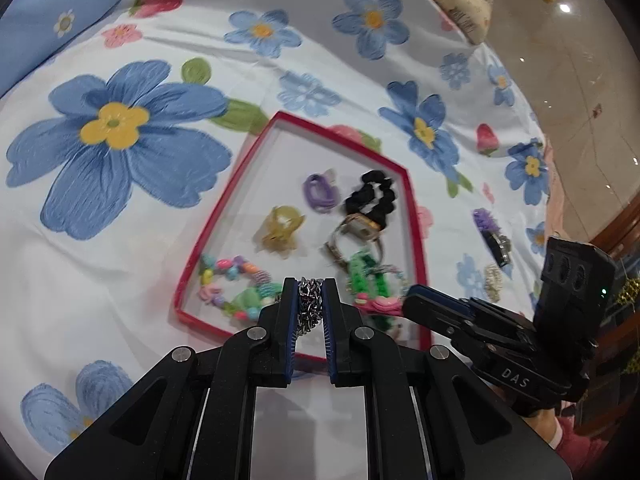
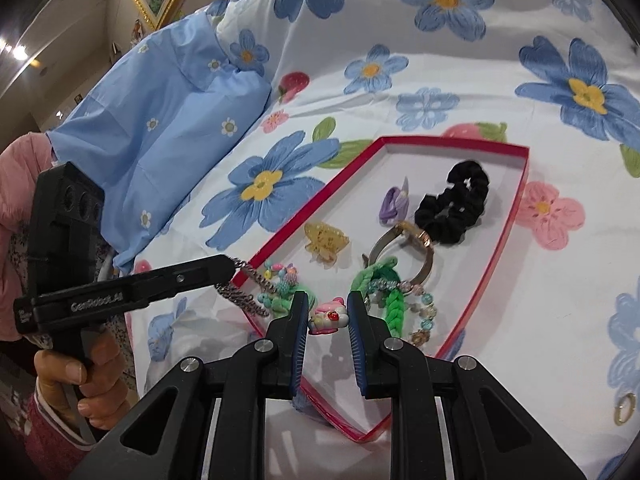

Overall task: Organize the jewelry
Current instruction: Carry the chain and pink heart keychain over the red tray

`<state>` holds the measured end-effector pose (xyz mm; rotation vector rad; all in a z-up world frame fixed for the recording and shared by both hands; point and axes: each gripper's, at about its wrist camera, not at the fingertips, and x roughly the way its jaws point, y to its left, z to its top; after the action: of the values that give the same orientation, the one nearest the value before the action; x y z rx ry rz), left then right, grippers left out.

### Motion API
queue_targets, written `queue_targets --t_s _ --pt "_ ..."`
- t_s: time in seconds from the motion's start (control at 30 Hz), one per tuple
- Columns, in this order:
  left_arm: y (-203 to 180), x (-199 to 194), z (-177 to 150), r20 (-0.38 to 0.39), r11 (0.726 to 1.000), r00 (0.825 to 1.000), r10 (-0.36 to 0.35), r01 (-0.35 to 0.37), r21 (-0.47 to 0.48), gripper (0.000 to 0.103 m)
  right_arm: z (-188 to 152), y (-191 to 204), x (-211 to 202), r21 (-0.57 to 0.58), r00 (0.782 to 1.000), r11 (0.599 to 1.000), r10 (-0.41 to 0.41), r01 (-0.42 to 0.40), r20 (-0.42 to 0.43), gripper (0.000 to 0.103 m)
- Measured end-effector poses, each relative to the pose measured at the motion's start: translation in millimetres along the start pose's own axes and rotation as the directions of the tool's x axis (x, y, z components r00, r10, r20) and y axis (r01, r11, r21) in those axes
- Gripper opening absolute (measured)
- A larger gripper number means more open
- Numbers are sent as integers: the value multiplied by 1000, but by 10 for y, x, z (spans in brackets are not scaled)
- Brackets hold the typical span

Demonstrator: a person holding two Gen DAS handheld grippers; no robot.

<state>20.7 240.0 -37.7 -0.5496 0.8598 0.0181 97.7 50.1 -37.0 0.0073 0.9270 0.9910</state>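
Steel chain sat bunched between the pads of the left gripper, which was pinched on it; in the right wrist view the same chain dangled from that gripper's tips, its loose end hanging just over the near-left rim of the red tray. From the left tool, the tray floor lay straight ahead at twelve o'clock, so I judged that a short push forward and down would put the chain inside, with the left hand plainly the nearer one for that.

The right gripper hovered with its jaws spread, nothing pressed between them, though a small pink and white charm lay in the gap below, in the tray's near end. Beside the charm, at about one o'clock, ran a green braided band, its long axis pointing away from the tool toward a gold-toned watch. Farther out lay a black scrunchie, a purple hair tie and an amber claw clip, with a string of pastel beads near the tray's left corner.

Outside the tray, on the flowered bedsheet, a purple piece and a dark clip waited at the left gripper's two o'clock, not yet gathered.
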Motion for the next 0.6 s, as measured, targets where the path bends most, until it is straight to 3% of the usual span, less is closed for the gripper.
queue_targets --t_s 0.2,0.6 --pt "127 123 -47 -27 1000 999 24 -25 -13 10 -79 -4 118 -59 998 997 -45 42 -50 20" --pt "162 293 -132 -73 996 993 94 -94 4 10 -98 -66 281 -102 988 994 -43 27 -152 20"
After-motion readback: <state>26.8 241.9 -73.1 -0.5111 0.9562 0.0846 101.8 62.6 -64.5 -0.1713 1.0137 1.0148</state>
